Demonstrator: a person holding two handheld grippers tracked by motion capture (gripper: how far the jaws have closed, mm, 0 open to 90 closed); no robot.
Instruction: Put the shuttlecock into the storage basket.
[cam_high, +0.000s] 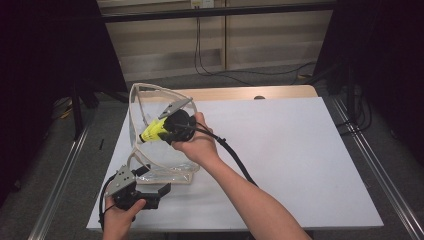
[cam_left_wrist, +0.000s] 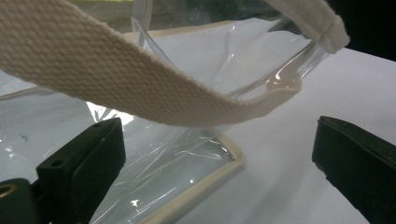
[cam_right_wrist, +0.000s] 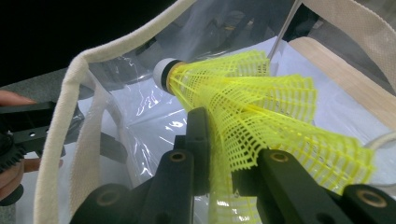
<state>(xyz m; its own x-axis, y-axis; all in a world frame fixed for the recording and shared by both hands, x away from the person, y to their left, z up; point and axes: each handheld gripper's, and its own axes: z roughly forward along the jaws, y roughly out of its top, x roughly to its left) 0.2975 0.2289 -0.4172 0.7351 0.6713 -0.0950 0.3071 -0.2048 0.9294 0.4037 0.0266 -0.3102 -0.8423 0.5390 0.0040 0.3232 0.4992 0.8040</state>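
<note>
My right gripper (cam_right_wrist: 224, 154) pinches the yellow plastic mesh shuttlecock (cam_right_wrist: 252, 112) inside the mouth of the clear plastic tote bag (cam_high: 165, 167); my left gripper (cam_left_wrist: 219, 158) gapes empty beside its cream webbing handle (cam_left_wrist: 116, 79)

Yellow mesh shuttlecock (cam_right_wrist: 261, 116) with white cork, clear bag (cam_high: 165, 150) trimmed cream, white table (cam_high: 300, 160)

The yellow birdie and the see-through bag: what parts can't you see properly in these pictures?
- Shuttlecock: right gripper view, its skirt's lower part is hidden behind the right gripper's jaws.
- Shuttlecock, high view: too small; the hand and gripper cover most of it.
- Clear bag: left gripper view, cut off by the picture's edges, partly behind its strap.
- Left gripper: high view, too small to tell whether it touches the bag.
</note>
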